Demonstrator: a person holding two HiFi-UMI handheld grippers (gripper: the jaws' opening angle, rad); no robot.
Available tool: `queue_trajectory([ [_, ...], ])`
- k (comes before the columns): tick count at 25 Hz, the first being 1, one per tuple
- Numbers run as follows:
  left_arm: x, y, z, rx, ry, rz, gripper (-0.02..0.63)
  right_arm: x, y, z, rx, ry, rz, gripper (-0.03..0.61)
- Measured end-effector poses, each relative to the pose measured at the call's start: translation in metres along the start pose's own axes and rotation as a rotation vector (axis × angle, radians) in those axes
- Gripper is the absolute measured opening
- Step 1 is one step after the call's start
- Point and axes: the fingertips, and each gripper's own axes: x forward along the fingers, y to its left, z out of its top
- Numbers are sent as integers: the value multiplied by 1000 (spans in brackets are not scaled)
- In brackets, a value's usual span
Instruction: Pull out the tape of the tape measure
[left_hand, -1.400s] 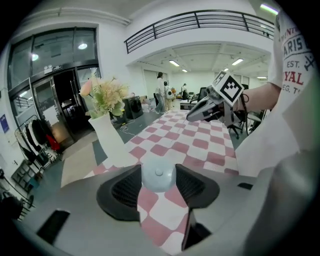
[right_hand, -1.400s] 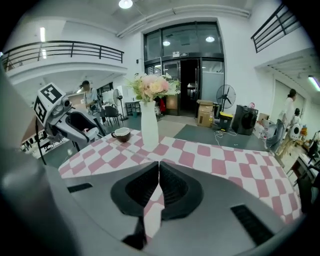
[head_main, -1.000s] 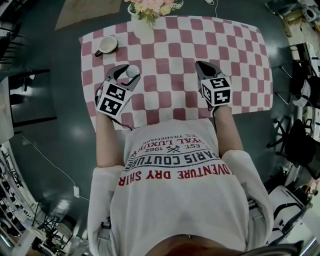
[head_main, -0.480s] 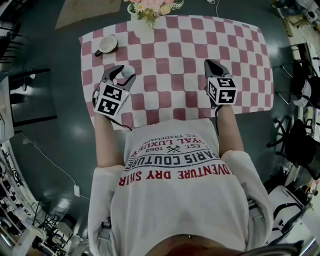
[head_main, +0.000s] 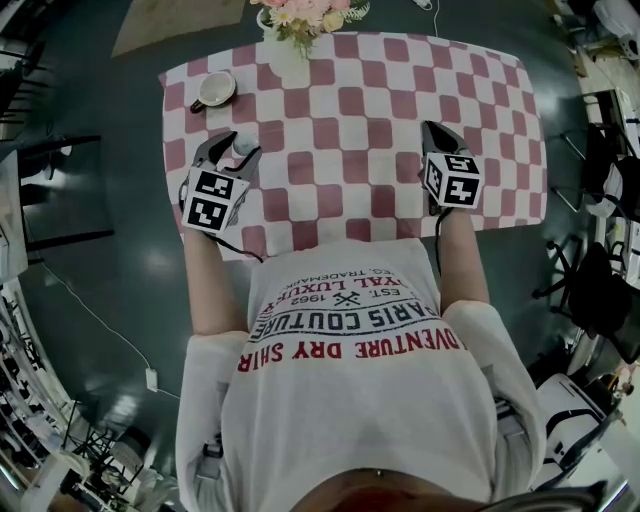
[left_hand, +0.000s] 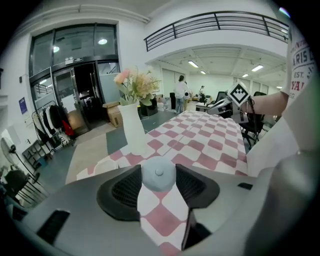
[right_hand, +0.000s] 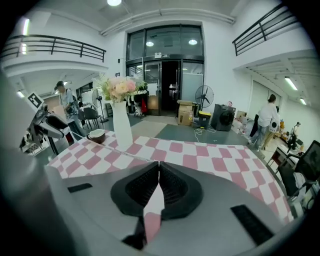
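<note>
A small round pale tape measure (head_main: 243, 147) (left_hand: 158, 174) sits between the jaws of my left gripper (head_main: 236, 147) (left_hand: 158, 176), which is shut on it above the left side of the pink-and-white checked table (head_main: 350, 110). No pulled-out tape shows. My right gripper (head_main: 434, 128) (right_hand: 158, 176) hovers over the right side of the table, jaws shut with nothing between them. From the left gripper view the right gripper (left_hand: 220, 105) is visible far across the table.
A cup on a saucer (head_main: 213, 90) (right_hand: 96, 135) stands at the far left corner. A white vase of flowers (head_main: 290, 40) (left_hand: 132, 132) (right_hand: 121, 130) stands at the far edge. People stand in the background hall.
Both grippers have drifted apart: the left one, still gripping the tape measure, slid left, and the right one slid right.
</note>
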Motion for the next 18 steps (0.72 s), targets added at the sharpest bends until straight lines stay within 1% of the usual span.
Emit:
queue_trajectory([
  [2,-3,3,1,-12,-12,7,230,0,-1,1,4,-5,2,34],
  [5,-2,5,-1,-6,3,29,230,2,1,1,5,-8,5,34],
  [10,-2,4,0,-33,-26,12,230,1,-5,0,5,-6,-6,32],
  [12,-1,4,0,-35,-26,12,230,1,-9,-2,5,1,-21,32],
  [15,-2,13,-8,-41,5,51,230,-1,-22,-6,8,14,-68,32],
  [16,-4,17,-10,-51,5,58,230,-3,-27,-7,18,15,-75,32],
  [18,-10,20,-8,-92,-35,41,230,-5,-32,-8,46,10,-66,32],
])
